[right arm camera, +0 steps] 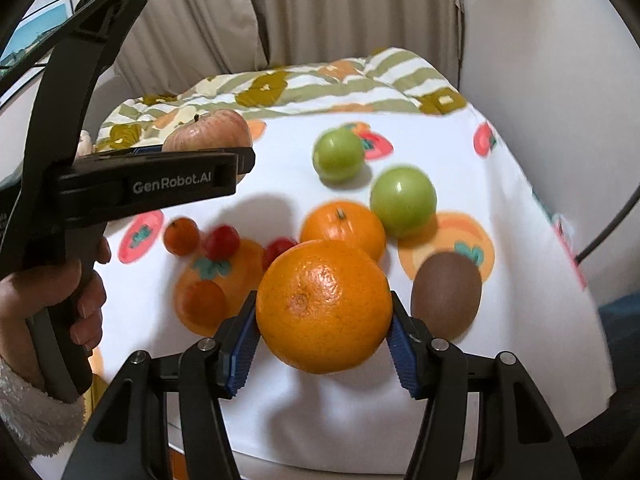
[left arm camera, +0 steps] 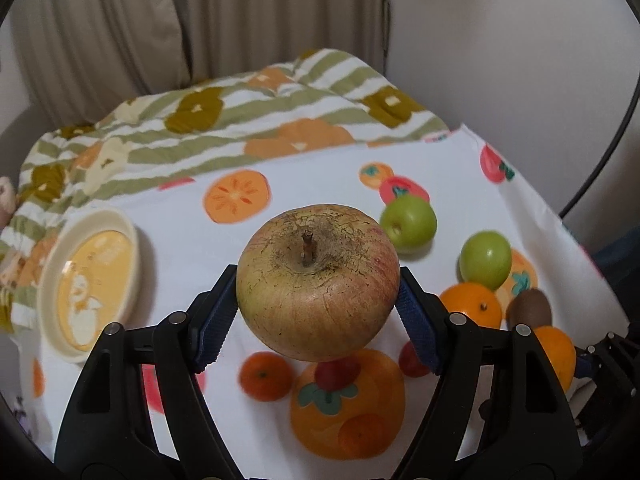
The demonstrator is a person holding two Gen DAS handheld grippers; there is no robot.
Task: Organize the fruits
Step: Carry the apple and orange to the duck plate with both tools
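Observation:
My left gripper [left arm camera: 316, 316] is shut on a large yellow-red apple [left arm camera: 318, 282] and holds it above the cloth, stem up; the apple also shows in the right wrist view [right arm camera: 208, 130]. My right gripper [right arm camera: 324, 340] is shut on a big orange [right arm camera: 324, 306], lifted over the table. On the cloth lie two green apples [right arm camera: 338, 155] [right arm camera: 402, 197], a second orange [right arm camera: 344, 228], a kiwi [right arm camera: 446, 292], a small mandarin [right arm camera: 181, 236] and two small red fruits [right arm camera: 222, 242] [right arm camera: 278, 250].
A cream bowl [left arm camera: 52, 280] with a yellow inside stands at the left on the fruit-print tablecloth [left arm camera: 312, 168]. A striped flowered quilt [left arm camera: 224, 120] lies behind. The table's right edge [right arm camera: 568, 248] drops off near the wall.

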